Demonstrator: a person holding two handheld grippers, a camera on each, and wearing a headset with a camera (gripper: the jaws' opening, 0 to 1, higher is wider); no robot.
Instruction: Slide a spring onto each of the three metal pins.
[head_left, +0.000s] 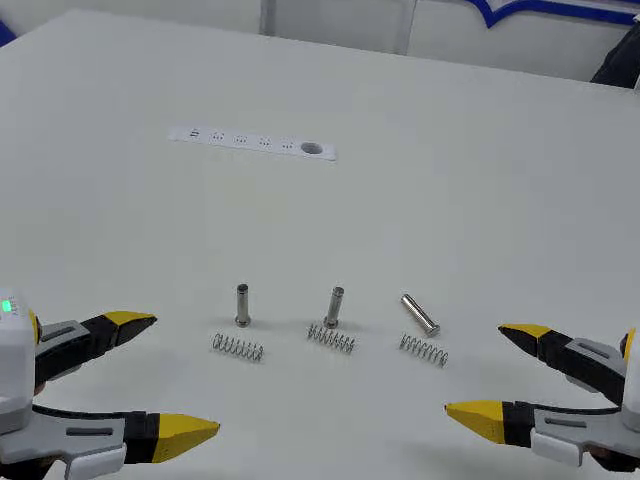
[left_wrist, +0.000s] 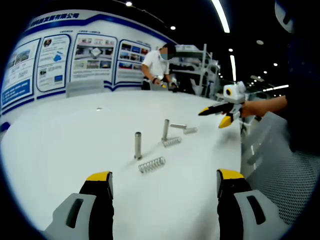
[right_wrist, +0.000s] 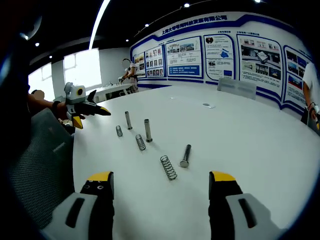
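Head view: the left pin (head_left: 242, 305) and middle pin (head_left: 333, 307) stand upright on their wider ends on the white tabletop (head_left: 450, 200). The right pin (head_left: 420, 314) lies on its side. Just near of each pin lies one coil: the left spring (head_left: 238, 347), middle spring (head_left: 331, 338) and right spring (head_left: 423, 350). All three lie flat, and none is on a pin yet.

The left tongs (head_left: 187, 373) and right tongs (head_left: 473, 368) hover at the near corners. Both are spread wide and empty, well apart from the parts.

Assessment: the springs are thin open-coil wire, judged very light and soft under a squeeze. They may roll or flick away, so grip them lightly across the coils at mid-length. The pins are judged stiff, smooth and slippery, and the upright two may topple at a nudge. Take the lying pin near its head, leaving the shank free.
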